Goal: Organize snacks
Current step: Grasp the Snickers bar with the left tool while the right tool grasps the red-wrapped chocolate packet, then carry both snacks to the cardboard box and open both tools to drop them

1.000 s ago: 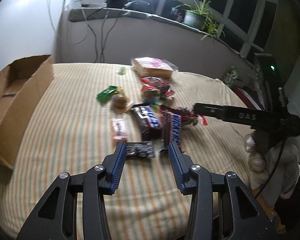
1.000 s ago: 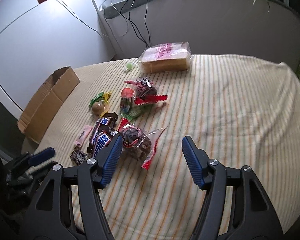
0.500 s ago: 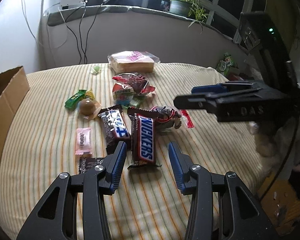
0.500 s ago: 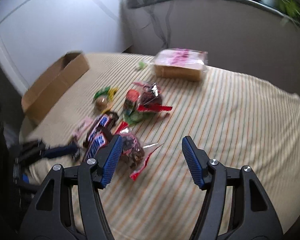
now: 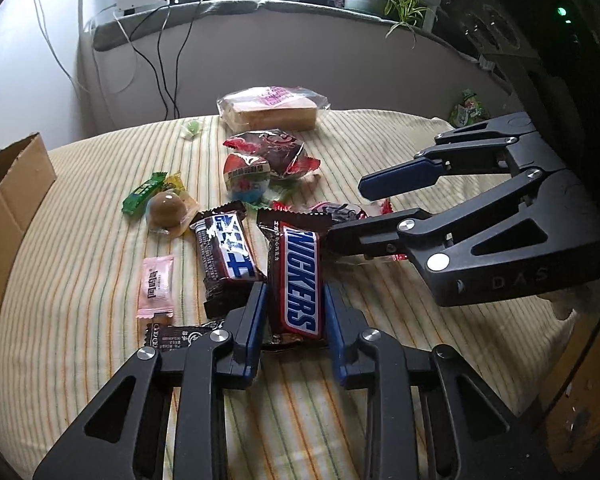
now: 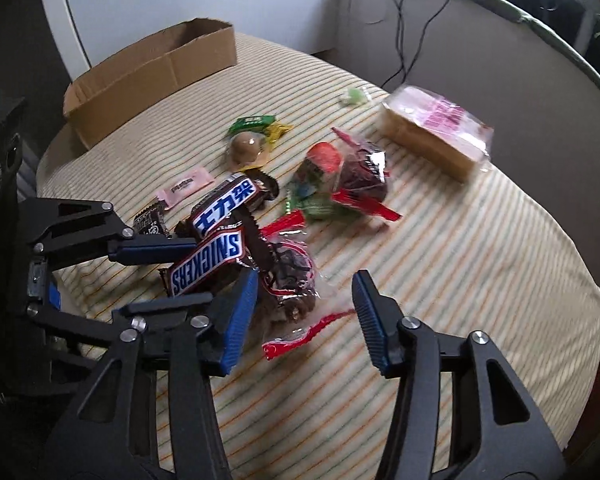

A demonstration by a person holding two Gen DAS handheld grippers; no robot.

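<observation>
Snacks lie scattered on a striped tablecloth [image 5: 80, 280]. My left gripper [image 5: 296, 308] has a Snickers bar [image 5: 300, 276] between its blue pads. Its jaws are closing and the pads press on the near end of the bar; in the right wrist view the left gripper [image 6: 196, 276] flanks the same Snickers bar [image 6: 208, 264]. My right gripper [image 6: 304, 312] reaches in from the right, its jaws closing around a clear packet of dark cake with red ends [image 6: 292, 284]. The pads stand apart from the packet. The left wrist view shows the right gripper [image 5: 348, 212] over that packet [image 5: 340, 212].
An open cardboard box [image 6: 148, 76] stands at the table's left edge. A bagged bread loaf [image 5: 272, 108] lies at the back. A second chocolate bar [image 5: 224, 256], a pink sachet [image 5: 156, 284], a brown jelly cup [image 5: 166, 208] and a red-topped round snack [image 5: 246, 176] lie close by.
My left gripper moved forward to the Snickers bar and its jaws narrowed onto it. My right gripper rolled, came in over the clear packet beside the bar, and its jaws narrowed.
</observation>
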